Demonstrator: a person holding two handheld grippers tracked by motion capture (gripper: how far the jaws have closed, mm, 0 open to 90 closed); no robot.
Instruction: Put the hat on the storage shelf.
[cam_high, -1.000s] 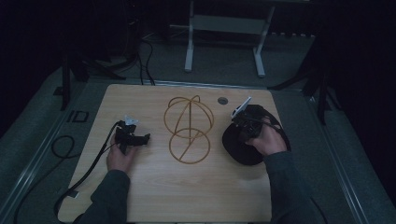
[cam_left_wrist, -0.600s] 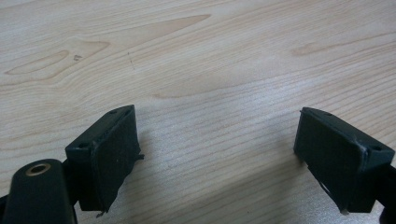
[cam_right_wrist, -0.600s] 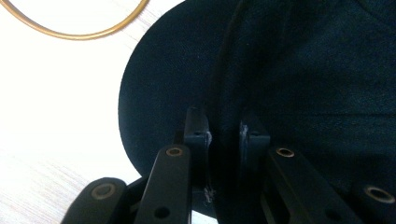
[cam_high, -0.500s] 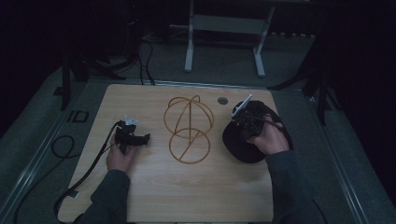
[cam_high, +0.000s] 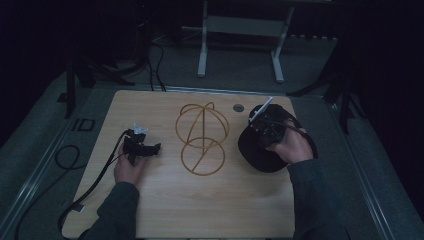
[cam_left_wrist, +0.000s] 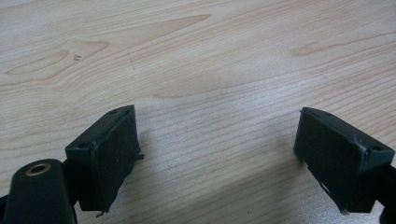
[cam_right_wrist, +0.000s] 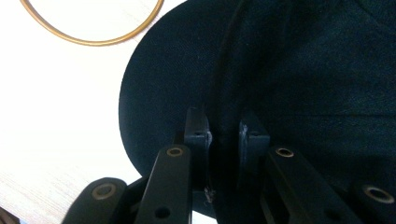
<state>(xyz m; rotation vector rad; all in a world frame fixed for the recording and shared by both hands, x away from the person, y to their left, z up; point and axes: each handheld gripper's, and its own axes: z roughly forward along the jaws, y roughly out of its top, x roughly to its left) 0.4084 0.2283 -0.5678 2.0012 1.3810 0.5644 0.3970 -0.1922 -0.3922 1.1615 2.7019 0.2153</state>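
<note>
The right tongs are closed narrowly on a raised fold or seam of the black cap, which lies on the tabletop at about 3 o'clock from the gold wire frame. In the right gripper view the pads pinch a thin ridge of dark fabric where brim meets crown, with the brim spreading toward 9 o'clock.

The step in hand appears to be securing the cap. The hold looks shallow, so a deeper bite before any lift would likely prevent slipping.

The left tongs stand wide, holding nothing, over bare wood at 9 o'clock from the frame.

The frame is open wire hoops and contains nothing. Whether anything lies under the cap cannot be told.
</note>
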